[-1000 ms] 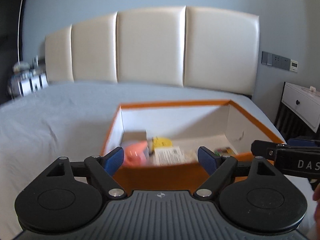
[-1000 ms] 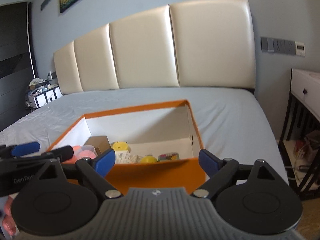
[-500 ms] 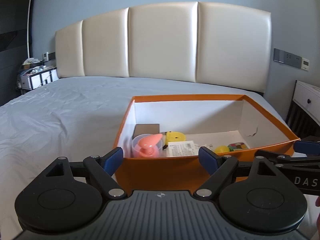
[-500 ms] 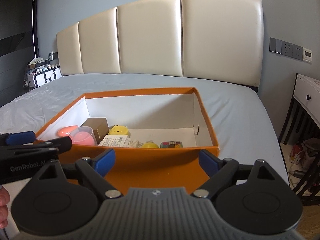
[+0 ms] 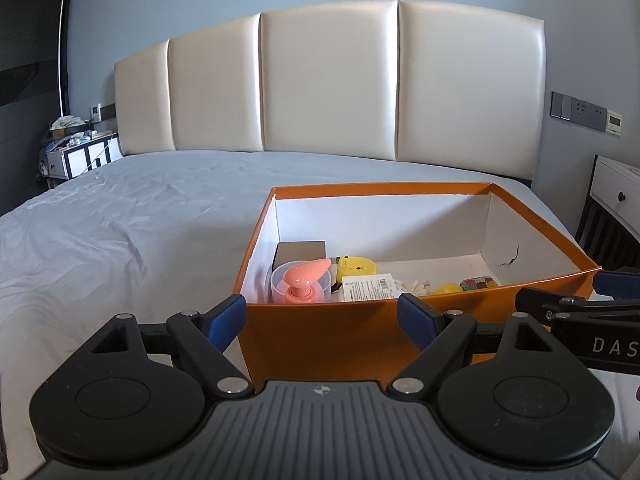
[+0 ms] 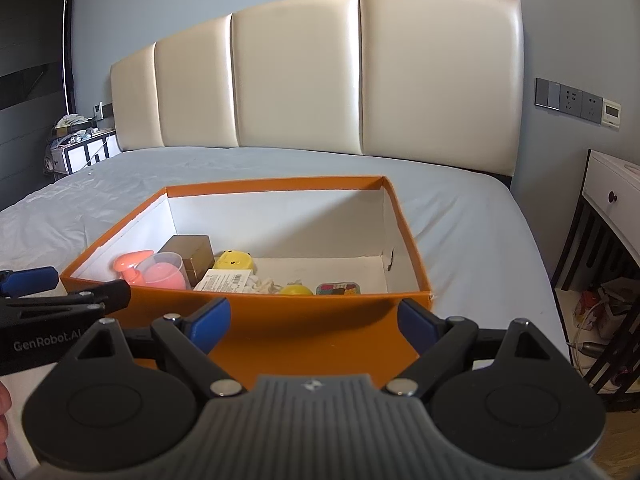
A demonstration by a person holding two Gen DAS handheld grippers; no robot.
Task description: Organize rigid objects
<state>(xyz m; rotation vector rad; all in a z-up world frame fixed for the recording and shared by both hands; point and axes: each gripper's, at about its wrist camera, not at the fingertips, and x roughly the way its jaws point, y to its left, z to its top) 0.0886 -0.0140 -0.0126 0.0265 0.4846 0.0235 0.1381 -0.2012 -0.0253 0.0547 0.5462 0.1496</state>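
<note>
An orange box [image 5: 320, 344] with white inner walls sits on the bed; it also shows in the right wrist view [image 6: 304, 332]. Inside lie a pink pump bottle [image 5: 302, 282], a brown box [image 5: 300, 254], a yellow toy [image 5: 356, 266], a labelled packet [image 5: 370, 288], a yellow ball [image 6: 296, 290] and a colourful tin [image 6: 338, 289]. My left gripper [image 5: 322, 316] is open and empty, just in front of the box's near wall. My right gripper [image 6: 314, 320] is open and empty, also before the near wall.
The grey bed sheet [image 5: 120, 220] spreads left of the box. A cream padded headboard [image 5: 332, 80] stands behind. A white nightstand [image 6: 612, 216] is at the right, with clutter on the floor [image 6: 592, 308] below. Another cluttered stand [image 5: 76, 148] is far left.
Both grippers have risen and pulled back from the box, so more of its inside shows. Both stay open and empty.
</note>
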